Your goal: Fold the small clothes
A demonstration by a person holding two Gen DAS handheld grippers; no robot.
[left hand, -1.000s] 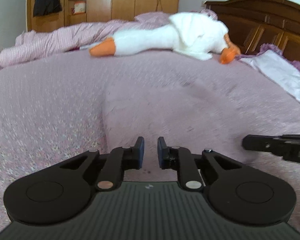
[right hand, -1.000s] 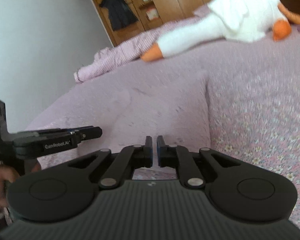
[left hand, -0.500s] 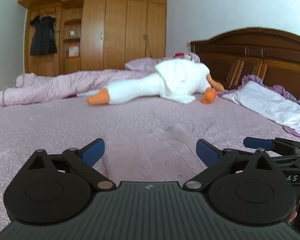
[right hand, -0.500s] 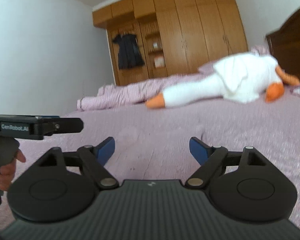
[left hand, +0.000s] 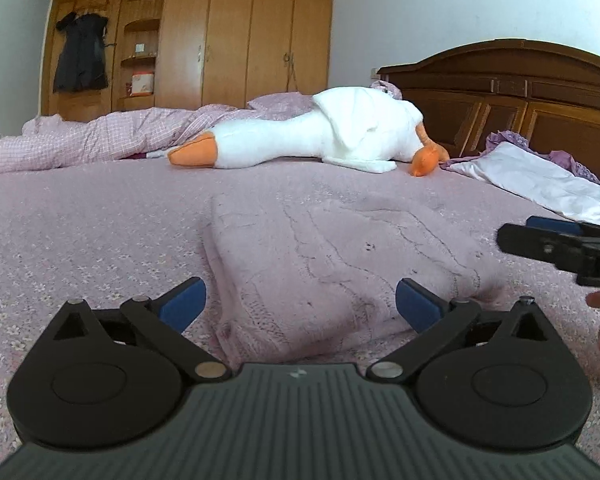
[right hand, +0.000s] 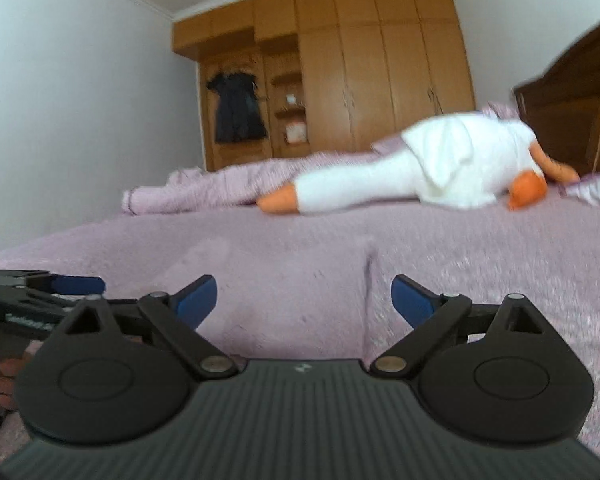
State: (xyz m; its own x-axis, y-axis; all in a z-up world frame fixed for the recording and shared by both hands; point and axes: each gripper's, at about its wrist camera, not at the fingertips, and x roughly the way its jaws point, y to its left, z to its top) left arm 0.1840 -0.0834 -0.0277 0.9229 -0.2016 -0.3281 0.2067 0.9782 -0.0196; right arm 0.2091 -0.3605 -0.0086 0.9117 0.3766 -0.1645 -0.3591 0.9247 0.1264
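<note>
Left gripper (left hand: 298, 300) and right gripper (right hand: 304, 300) are hovering, jaws wide, empty; folded pink garment (left hand: 340, 264) is lying at 12 o'clock.

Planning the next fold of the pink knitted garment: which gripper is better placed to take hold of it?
Probably the left gripper. Its open fingers frame the near part of the pink knitted garment, squarely ahead. The right gripper, also open, straddles only the garment's right edge, so it sits further off-centre.

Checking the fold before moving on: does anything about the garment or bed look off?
Nothing stands out. The pink knit garment lies folded flat on the bedspread, both claws open above it.
</note>
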